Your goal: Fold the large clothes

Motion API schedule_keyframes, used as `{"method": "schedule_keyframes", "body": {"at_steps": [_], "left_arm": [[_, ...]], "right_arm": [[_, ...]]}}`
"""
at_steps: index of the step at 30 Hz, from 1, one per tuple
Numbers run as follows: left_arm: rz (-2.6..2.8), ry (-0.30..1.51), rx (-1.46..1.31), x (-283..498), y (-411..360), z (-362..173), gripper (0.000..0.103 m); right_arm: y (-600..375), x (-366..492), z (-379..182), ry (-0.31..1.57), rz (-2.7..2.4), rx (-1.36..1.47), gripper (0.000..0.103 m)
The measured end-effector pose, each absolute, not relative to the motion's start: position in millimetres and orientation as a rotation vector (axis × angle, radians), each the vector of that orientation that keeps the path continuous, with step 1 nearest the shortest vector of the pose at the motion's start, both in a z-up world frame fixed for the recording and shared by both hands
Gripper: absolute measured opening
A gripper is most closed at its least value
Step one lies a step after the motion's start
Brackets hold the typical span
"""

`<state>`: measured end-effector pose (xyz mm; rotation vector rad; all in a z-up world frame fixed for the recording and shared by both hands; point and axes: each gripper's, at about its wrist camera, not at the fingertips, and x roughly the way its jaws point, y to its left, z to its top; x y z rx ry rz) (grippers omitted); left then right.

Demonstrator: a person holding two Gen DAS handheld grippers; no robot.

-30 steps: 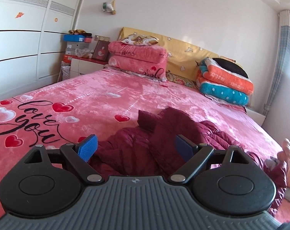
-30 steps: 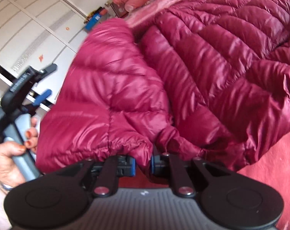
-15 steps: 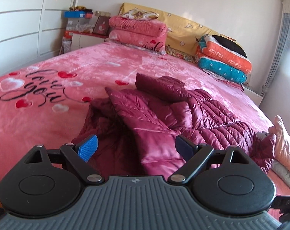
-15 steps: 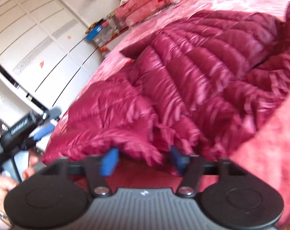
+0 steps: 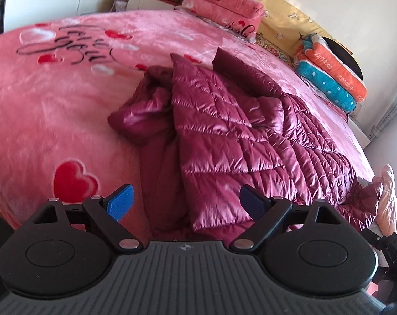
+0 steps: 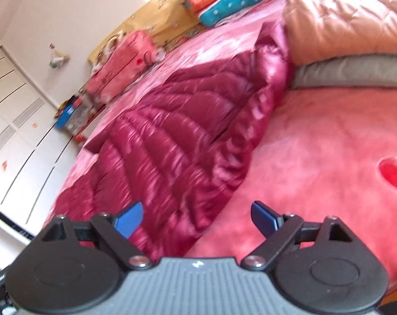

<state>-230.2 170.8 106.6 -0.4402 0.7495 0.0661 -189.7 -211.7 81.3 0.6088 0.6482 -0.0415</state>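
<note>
A maroon quilted down jacket (image 5: pixel 240 141) lies partly folded on the pink bed cover (image 5: pixel 54 110), one side laid over the middle and a sleeve bunched at its left. It also shows in the right wrist view (image 6: pixel 177 141). My left gripper (image 5: pixel 186 202) is open and empty, just above the jacket's near hem. My right gripper (image 6: pixel 197 216) is open and empty, at the jacket's near edge, over the bed cover (image 6: pixel 316 157).
A folded pale pink quilted garment on a grey one (image 6: pixel 350 34) sits at the bed's near right, touching the jacket. Stacked pink blankets (image 5: pixel 222 2) and orange and teal pillows (image 5: pixel 332 76) lie at the headboard. A white wardrobe (image 6: pixel 20 141) stands beside the bed.
My right gripper let go of the jacket's edge, opened wide and swung right. My left gripper tilted down and came closer over the jacket, staying open.
</note>
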Motion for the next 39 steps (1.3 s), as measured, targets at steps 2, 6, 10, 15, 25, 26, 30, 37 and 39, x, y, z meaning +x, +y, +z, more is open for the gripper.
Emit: {"method": "schedule_keyframes", "body": {"at_steps": [2,6,10,15,25,26,30,37,39], "left_arm": [[0.075,0.772,-0.446,-230,167,95,0.103],[0.048,0.812,-0.483,-220,161,76,0.103],[0.023,0.800,-0.457,-209,151,70,0.103],[0.021,0.803,-0.440,-198,138,69,0.091],[0.053,0.814,-0.424,-192,136,86,0.053],[0.059,0.819,-0.431,-188,137,88,0.051],[0.081,0.820,-0.425,-177,132,94,0.047],[0.137,0.795,-0.391,-160,133,102,0.042],[0.171,0.780,-0.378,-151,134,103,0.042]], "right_arm": [[-219,-188,77,0.644,-0.058,0.613,0.090],[-228,-186,74,0.621,-0.103,0.589,0.093],[-244,-177,69,0.588,-0.170,0.599,0.097],[-268,-163,60,0.565,-0.243,0.679,0.098],[-292,-121,49,0.529,-0.267,0.701,0.093],[-294,-117,48,0.535,-0.275,0.691,0.087],[-299,-108,45,0.574,-0.256,0.660,0.046],[-275,-118,56,0.653,-0.188,0.471,0.008],[-266,-127,59,0.680,-0.148,0.442,0.006]]}}
